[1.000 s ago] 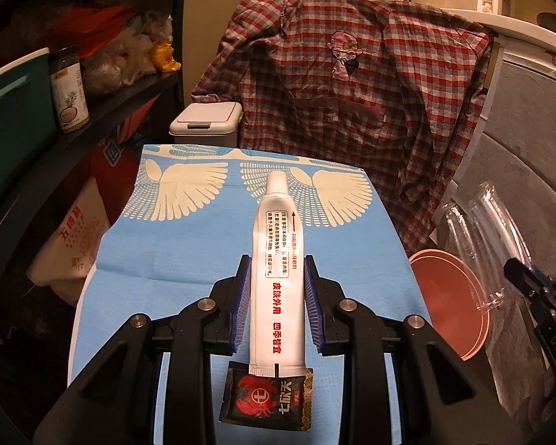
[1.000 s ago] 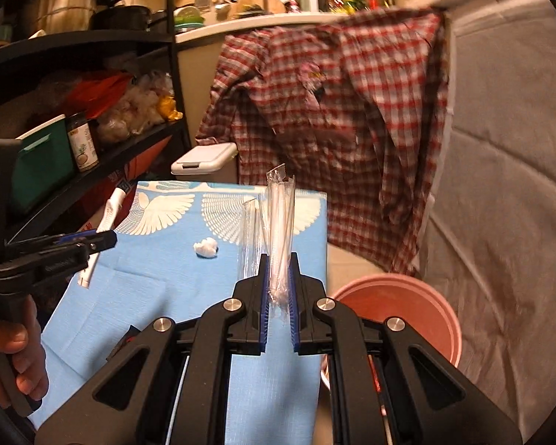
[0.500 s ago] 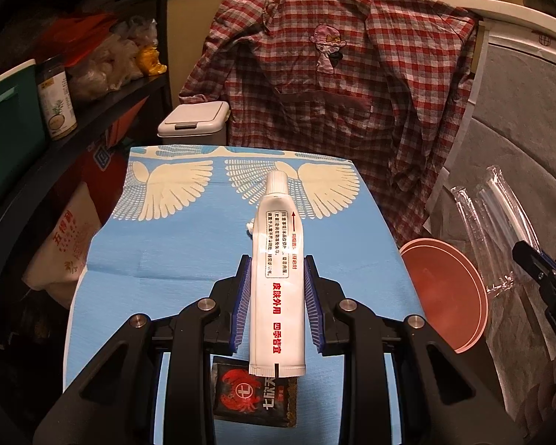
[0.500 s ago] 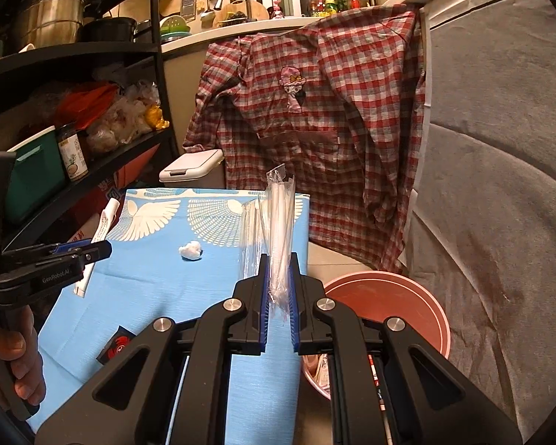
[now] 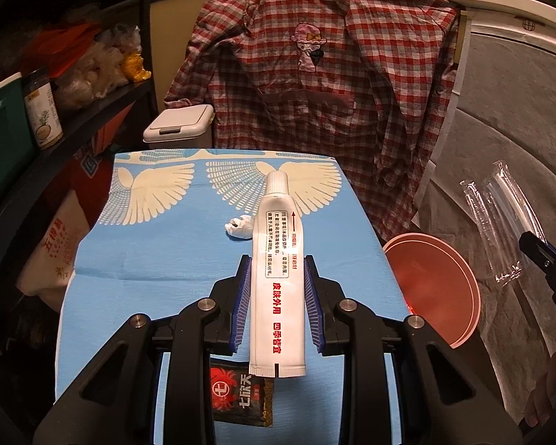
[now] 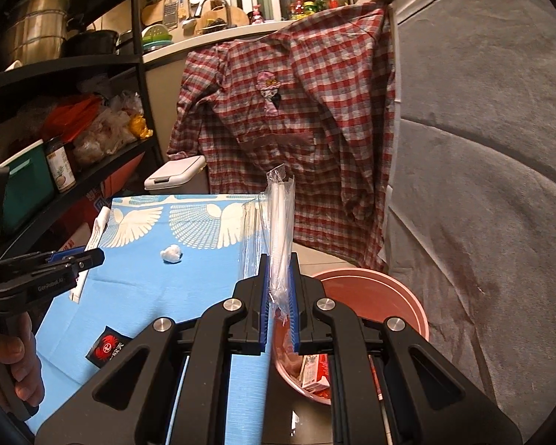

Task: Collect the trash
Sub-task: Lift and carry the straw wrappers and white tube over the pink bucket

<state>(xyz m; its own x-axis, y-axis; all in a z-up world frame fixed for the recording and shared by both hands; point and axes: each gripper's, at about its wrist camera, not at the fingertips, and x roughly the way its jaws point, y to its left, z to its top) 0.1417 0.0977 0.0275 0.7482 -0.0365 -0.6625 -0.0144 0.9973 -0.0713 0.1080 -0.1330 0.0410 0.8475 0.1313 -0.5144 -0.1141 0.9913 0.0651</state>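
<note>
My left gripper point(image 5: 277, 263) is shut on a white tube point(image 5: 278, 259) with red print, cap pointing away, held above the blue cloth of the table point(image 5: 159, 259). My right gripper point(image 6: 278, 259) is shut on a clear plastic wrapper point(image 6: 280, 222) that stands up between its pads, over the table's right edge and beside the pink bin point(image 6: 396, 289). In the left wrist view the wrapper point(image 5: 500, 222) and the right gripper show at the far right, over the pink bin point(image 5: 433, 289). A crumpled white tissue point(image 5: 240, 226) and a black sachet with a red crab logo point(image 5: 241, 396) lie on the cloth.
The pink bin holds a small carton point(image 6: 315, 371) and other scraps. A white lidded bin point(image 5: 179, 126) stands behind the table. A plaid shirt point(image 5: 315, 92) hangs at the back. Dark shelves point(image 5: 74, 111) with jars and bags line the left. Grey fabric point(image 6: 482, 185) covers the right.
Both grippers have shifted sideways over the table with their loads. The tissue has come into sight left of the tube, and more of the pink bin's inside shows under the right gripper.
</note>
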